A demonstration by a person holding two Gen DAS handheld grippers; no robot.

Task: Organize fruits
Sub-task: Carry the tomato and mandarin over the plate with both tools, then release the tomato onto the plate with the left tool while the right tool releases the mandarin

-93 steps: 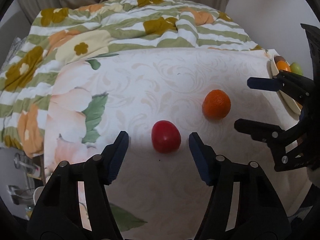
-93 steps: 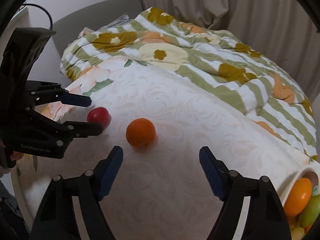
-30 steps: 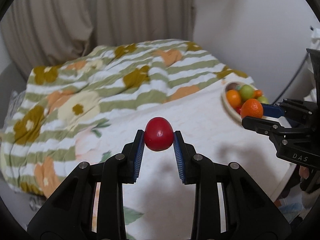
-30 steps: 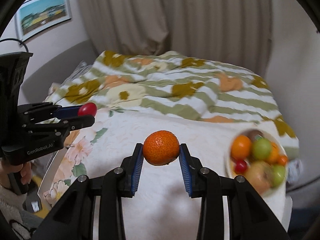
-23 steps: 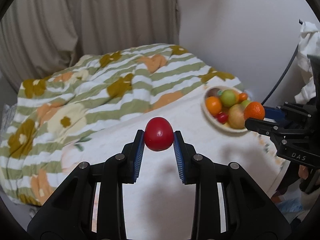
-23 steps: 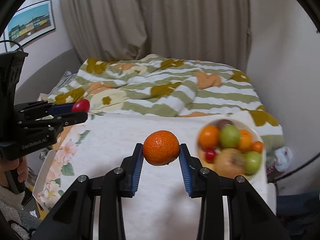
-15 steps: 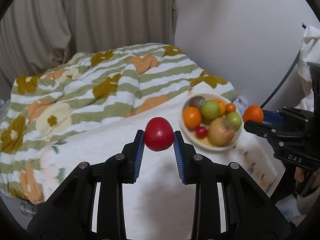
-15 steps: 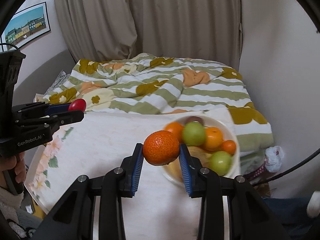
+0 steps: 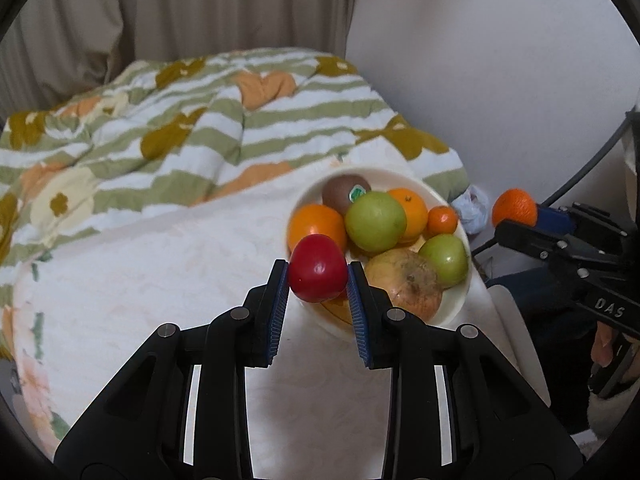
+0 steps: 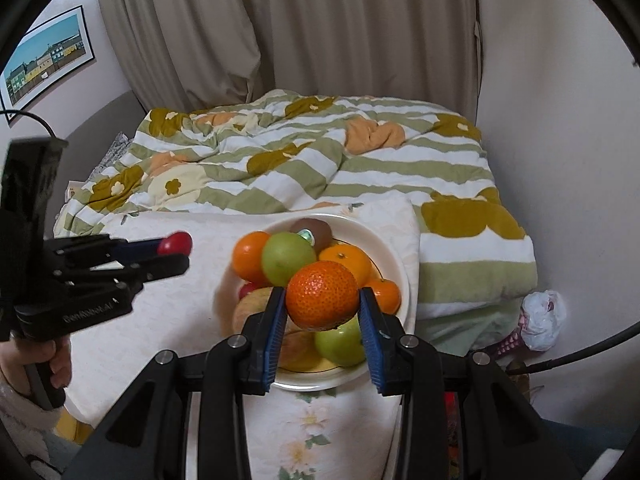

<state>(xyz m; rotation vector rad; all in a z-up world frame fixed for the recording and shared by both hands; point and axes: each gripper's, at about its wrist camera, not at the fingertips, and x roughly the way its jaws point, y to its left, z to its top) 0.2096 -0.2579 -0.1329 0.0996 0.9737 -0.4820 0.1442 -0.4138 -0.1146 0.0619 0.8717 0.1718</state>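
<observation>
While the left hand-held gripper [image 9: 318, 280] clamps a red fruit [image 9: 317, 268], the right hand-held gripper [image 10: 322, 300] pinches an orange [image 10: 322, 294].

Both grippers tilted downward, left gripper [image 9: 318, 276] and right gripper [image 10: 322, 300] jaws clamped.

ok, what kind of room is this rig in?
Looks like a bedroom at home. A bed with a striped flowered quilt fills the back, curtains hang behind it, and a framed picture is on the wall. The fruit bowl sits on a cloth-covered surface beside the bed.

"DAS" on right claw [image 9: 516, 216]
</observation>
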